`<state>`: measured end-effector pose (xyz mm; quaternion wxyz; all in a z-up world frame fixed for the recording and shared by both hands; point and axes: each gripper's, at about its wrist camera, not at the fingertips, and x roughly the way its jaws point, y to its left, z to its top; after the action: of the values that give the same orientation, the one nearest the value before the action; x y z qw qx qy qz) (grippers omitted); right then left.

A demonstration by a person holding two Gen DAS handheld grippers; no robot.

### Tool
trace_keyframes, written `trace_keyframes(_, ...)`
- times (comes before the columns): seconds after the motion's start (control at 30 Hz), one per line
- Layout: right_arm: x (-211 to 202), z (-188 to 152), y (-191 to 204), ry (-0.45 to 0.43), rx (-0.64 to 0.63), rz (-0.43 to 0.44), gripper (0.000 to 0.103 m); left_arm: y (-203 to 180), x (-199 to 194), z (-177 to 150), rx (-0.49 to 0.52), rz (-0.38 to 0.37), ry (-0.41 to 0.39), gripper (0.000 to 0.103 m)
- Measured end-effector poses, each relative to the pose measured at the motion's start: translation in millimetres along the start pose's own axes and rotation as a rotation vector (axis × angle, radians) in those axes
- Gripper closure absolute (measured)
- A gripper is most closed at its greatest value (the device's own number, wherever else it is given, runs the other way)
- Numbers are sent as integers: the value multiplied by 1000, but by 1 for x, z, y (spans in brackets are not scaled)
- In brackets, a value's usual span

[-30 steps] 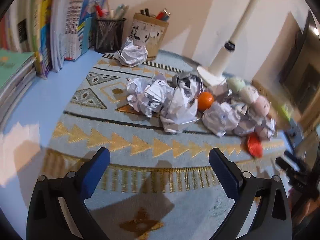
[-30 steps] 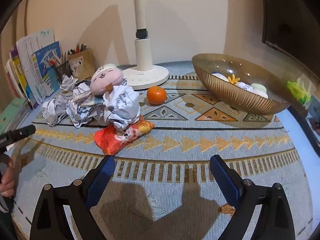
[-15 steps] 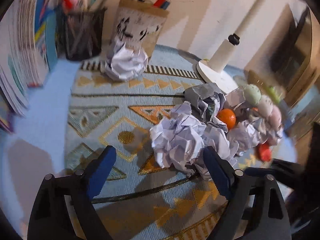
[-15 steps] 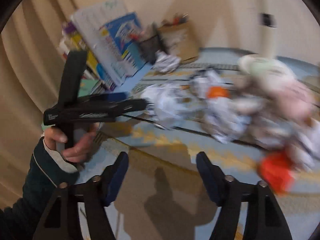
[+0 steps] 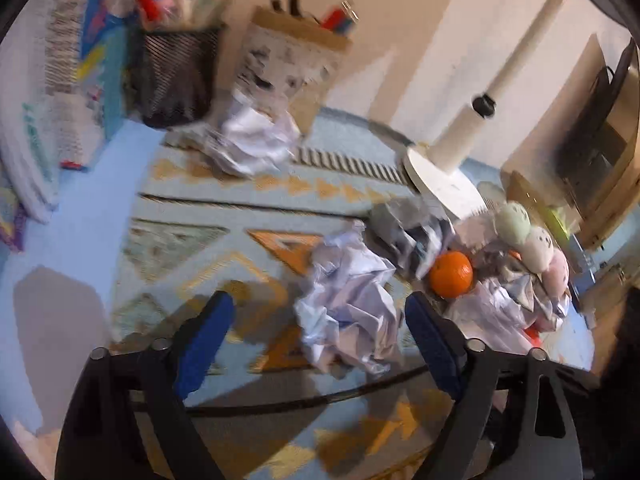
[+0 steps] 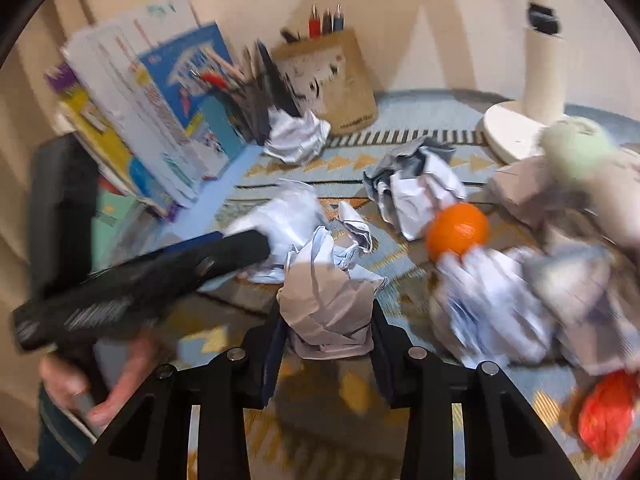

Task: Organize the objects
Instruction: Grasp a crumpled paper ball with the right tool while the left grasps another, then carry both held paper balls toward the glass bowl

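Several crumpled paper balls lie on a patterned mat. My right gripper (image 6: 328, 320) is shut on a crumpled paper ball (image 6: 328, 304). My left gripper (image 5: 320, 324) is open, its jaws either side of another paper ball (image 5: 348, 304); touching or not, I cannot tell. An orange (image 5: 451, 274) lies just right of that ball and also shows in the right wrist view (image 6: 457, 231). The left gripper's body (image 6: 140, 280) and the hand holding it show at the left of the right wrist view. Plush balls (image 5: 532, 236) sit at the right.
A mesh pen holder (image 5: 176, 76) and a cardboard pen holder (image 5: 292, 64) stand at the back with a paper ball (image 5: 256, 140) before them. Books (image 6: 152, 108) lean at the left. A white lamp base (image 5: 444, 180) and a red packet (image 6: 608, 412) are to the right.
My right gripper has swung left to the paper pile and shut on a paper ball. My left gripper has moved forward so a paper ball sits between its open jaws.
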<state>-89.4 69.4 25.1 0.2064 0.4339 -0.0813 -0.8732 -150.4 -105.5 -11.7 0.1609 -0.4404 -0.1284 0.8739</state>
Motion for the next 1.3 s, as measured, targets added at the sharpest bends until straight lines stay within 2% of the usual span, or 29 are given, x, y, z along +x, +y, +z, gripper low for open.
trace_keyframes(0.07, -22, -14, -1, -19, -22, 21, 65, -8, 1, -3, 58, 58, -17, 49)
trace_keyframes(0.1, -35, -23, 0, -31, -38, 28, 65, -10, 2, -5, 78, 58, -18, 65)
trace_keyframes(0.13, -47, -33, 0, -43, -50, 20, 65, -10, 0, -7, 88, 55, -25, 69)
trace_keyframes(0.23, -80, -58, -4, -75, -78, -9, 65, -14, -16, -11, 119, -51, -69, 70)
trace_keyframes(0.3, -105, -73, -12, -114, -88, -56, 65, -22, -34, -16, 162, -77, -130, 70)
trace_keyframes(0.4, -148, -96, -33, -149, -78, -218, 65, -36, -51, -20, 180, -96, -187, 70)
trace_keyframes(0.47, -175, -108, -63, -155, -3, -330, 65, -55, -64, -23, 173, -150, -207, 70)
trace_keyframes(0.57, -193, -123, -108, -161, 87, -434, 65, -102, -81, -38, 217, -258, -217, 70)
trace_keyframes(0.63, -197, -125, -141, -151, 141, -491, 65, -136, -83, -50, 259, -293, -217, 70)
trace_keyframes(0.73, -198, -120, -176, -168, 188, -517, 65, -174, -72, -63, 276, -358, -190, 70)
trace_keyframes(0.83, -197, -111, -193, -197, 222, -470, 65, -206, -54, -75, 294, -469, -133, 70)
trace_keyframes(0.9, -192, -110, -197, -209, 227, -450, 65, -225, -37, -83, 296, -495, -103, 70)
trace_keyframes(1.03, -183, -110, -198, -177, 226, -488, 65, -237, -4, -95, 287, -482, -49, 70)
trace_keyframes(1.1, -178, -111, -195, -155, 208, -509, 65, -234, 4, -98, 282, -425, -23, 70)
trace_keyframes(1.2, -173, -113, -188, -140, 167, -527, 65, -226, -2, -101, 292, -344, -64, 70)
trace_keyframes(1.27, -170, -113, -185, -141, 143, -528, 65, -229, -10, -106, 323, -210, -147, 70)
trace_keyframes(1.3, -170, -113, -183, -142, 134, -531, 64, -232, -16, -109, 347, -168, -176, 70)
